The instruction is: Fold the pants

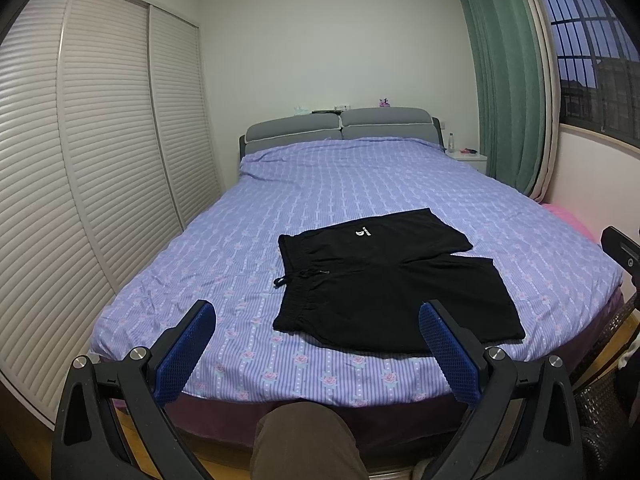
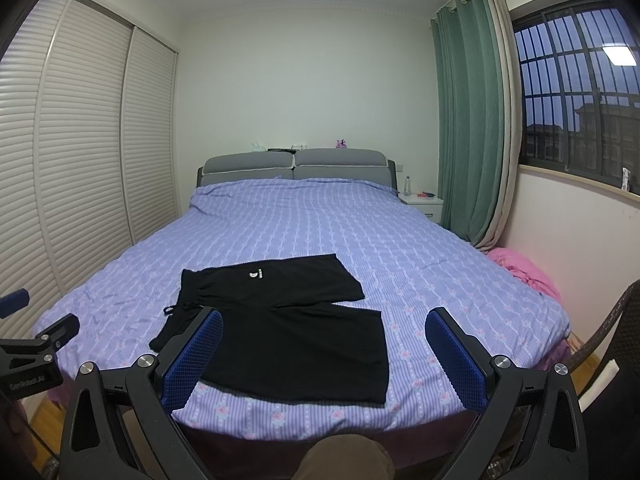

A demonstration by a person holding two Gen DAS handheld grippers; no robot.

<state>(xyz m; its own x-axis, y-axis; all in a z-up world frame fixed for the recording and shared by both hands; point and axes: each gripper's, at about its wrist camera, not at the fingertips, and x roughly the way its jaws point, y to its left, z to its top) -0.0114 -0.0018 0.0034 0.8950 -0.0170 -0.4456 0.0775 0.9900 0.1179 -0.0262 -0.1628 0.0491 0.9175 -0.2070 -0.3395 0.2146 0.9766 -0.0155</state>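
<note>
Black shorts [image 1: 384, 284] lie flat on the purple bedspread [image 1: 360, 184] near the foot of the bed, waistband and drawstring to the left, legs to the right. They also show in the right wrist view [image 2: 288, 328]. My left gripper [image 1: 316, 320] is open and empty, held above the bed's near edge, short of the shorts. My right gripper [image 2: 324, 328] is open and empty, also held back from the shorts. The left gripper's body shows at the left edge of the right wrist view [image 2: 36, 344].
White louvered wardrobe doors [image 1: 100, 152] run along the left. A grey headboard [image 1: 340, 124] is at the far end, with a nightstand [image 2: 424, 204] and green curtain [image 2: 472, 120] at the right. A pink cloth [image 2: 524, 268] lies right of the bed. A wicker chair [image 1: 600, 392] stands near right.
</note>
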